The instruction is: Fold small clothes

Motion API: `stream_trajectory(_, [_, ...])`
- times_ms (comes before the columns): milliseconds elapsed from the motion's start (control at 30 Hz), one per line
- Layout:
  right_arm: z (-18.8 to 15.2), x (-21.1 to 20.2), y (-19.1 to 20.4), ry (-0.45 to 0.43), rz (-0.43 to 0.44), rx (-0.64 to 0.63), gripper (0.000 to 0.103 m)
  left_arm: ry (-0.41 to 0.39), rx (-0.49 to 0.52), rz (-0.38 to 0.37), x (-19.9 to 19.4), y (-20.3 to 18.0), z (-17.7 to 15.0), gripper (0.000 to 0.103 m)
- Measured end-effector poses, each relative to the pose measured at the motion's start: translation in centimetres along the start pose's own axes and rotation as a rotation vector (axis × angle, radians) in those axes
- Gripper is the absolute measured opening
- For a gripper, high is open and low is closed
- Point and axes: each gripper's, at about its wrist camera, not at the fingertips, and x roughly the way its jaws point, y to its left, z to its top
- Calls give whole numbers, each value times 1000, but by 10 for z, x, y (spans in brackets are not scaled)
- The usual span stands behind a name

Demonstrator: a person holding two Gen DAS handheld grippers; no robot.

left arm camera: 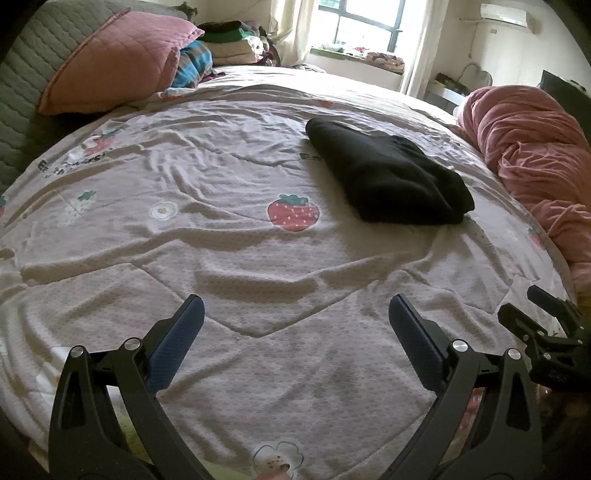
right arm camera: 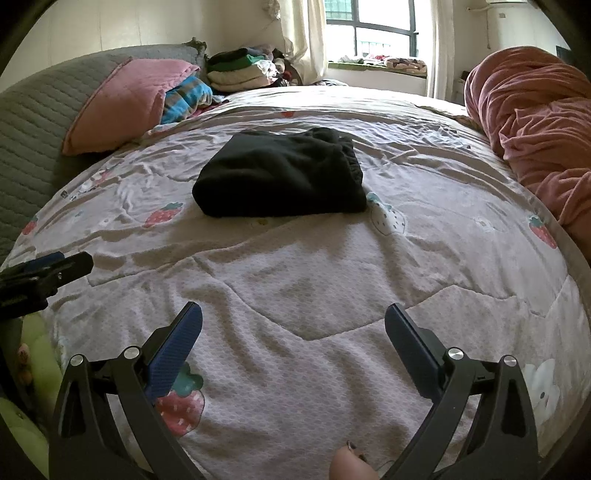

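Observation:
A small black garment (left arm camera: 388, 177) lies folded into a thick bundle on the strawberry-print bedspread (left arm camera: 221, 258), right of centre in the left wrist view. In the right wrist view the garment (right arm camera: 280, 177) lies straight ahead, its elastic waistband at the right end. My left gripper (left arm camera: 295, 317) is open and empty, low over the bedspread, well short of the garment. My right gripper (right arm camera: 293, 321) is open and empty, also short of the garment. The right gripper shows at the right edge of the left wrist view (left arm camera: 543, 325). The left gripper shows at the left edge of the right wrist view (right arm camera: 48, 273).
A pink pillow (left arm camera: 122, 59) leans on the grey headboard (left arm camera: 26, 74) at the back left. A pile of folded clothes (left arm camera: 232, 40) sits behind it. A bunched pink duvet (left arm camera: 535, 155) fills the right side. A window (left arm camera: 365, 22) is at the back.

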Motion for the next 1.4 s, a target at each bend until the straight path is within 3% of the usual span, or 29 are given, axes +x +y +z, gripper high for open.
stream_trajectory(1167, [-3, 1, 1, 10, -12, 19, 99, 23, 10, 50, 3, 1, -2, 94])
stream_trajectory(1300, [-3, -3, -8, 4, -50, 58, 99, 40, -3, 75, 6, 3, -3, 94])
stream_trajectory(1400, [-3, -18, -31, -44, -151, 138, 98, 61, -31, 65, 8, 8, -2, 94])
